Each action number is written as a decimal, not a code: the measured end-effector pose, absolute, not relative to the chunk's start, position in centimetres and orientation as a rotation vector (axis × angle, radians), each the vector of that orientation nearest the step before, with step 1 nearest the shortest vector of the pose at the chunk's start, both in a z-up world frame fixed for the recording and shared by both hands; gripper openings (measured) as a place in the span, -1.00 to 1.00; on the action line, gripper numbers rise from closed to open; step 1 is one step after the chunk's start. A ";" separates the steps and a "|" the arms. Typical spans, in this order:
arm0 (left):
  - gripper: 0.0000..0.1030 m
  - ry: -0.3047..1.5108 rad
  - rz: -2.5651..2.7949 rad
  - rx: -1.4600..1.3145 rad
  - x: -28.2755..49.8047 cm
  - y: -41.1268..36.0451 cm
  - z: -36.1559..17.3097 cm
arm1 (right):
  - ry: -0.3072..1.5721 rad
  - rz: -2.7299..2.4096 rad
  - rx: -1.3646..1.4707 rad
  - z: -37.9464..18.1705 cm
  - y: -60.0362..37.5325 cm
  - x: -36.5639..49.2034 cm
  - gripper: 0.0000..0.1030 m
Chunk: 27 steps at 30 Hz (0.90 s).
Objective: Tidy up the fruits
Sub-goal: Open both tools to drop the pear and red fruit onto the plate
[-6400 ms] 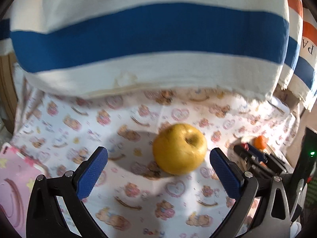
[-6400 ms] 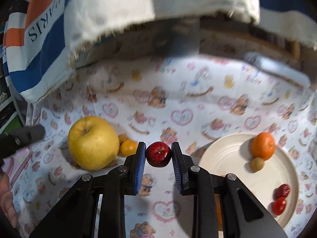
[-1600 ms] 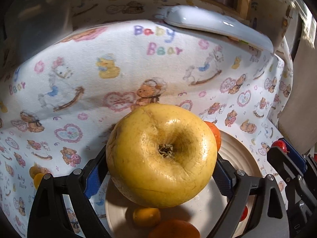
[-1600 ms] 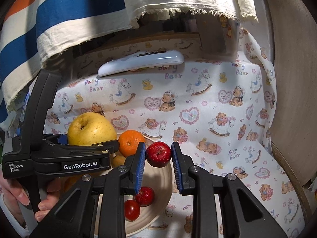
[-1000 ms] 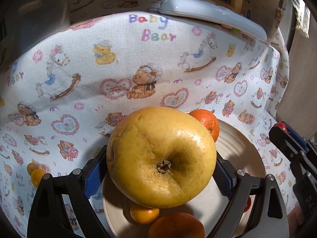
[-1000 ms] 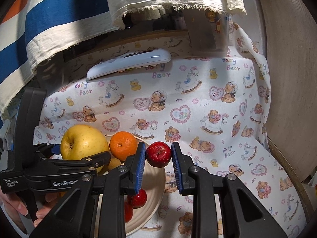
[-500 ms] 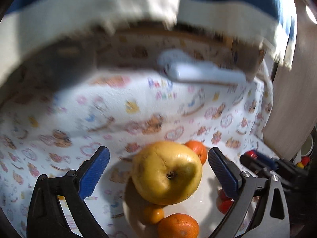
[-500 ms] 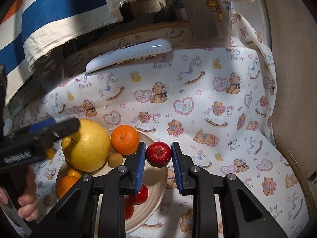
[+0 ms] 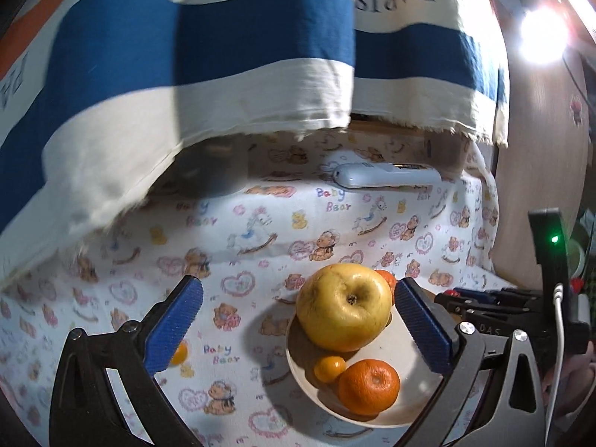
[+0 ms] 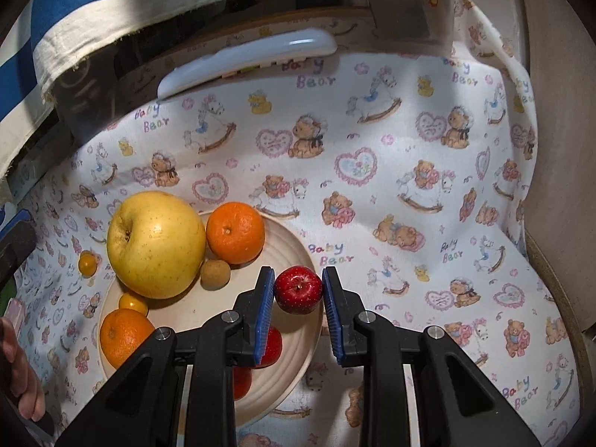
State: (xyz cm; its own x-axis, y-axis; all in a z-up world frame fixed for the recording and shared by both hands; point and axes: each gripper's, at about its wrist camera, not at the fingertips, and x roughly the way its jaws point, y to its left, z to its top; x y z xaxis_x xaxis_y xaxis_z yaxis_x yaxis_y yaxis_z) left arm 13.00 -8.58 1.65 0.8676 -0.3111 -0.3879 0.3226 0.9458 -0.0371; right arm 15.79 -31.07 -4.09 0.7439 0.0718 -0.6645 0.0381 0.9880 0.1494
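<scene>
A cream plate on the bear-print cloth holds a big yellow apple, two oranges, a small brown fruit, a small yellow-orange fruit and red fruits under my right fingers. My right gripper is shut on a small red apple just above the plate's right rim. My left gripper is open and empty, pulled back above the plate; the yellow apple lies between its pads, apart from them.
A small orange fruit lies on the cloth left of the plate; it also shows in the left wrist view. A white remote lies at the back. A striped towel hangs overhead. A wooden wall bounds the right.
My left gripper has let go of the yellow apple onto the plate, opened and drawn back and up. My right gripper, still holding the red apple, has moved closer over the plate.
</scene>
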 end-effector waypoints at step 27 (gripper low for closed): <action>0.98 0.348 -0.309 -0.044 11.5 -6.4 1.9 | 0.710 0.003 0.097 -4.0 -29.7 15.2 -0.01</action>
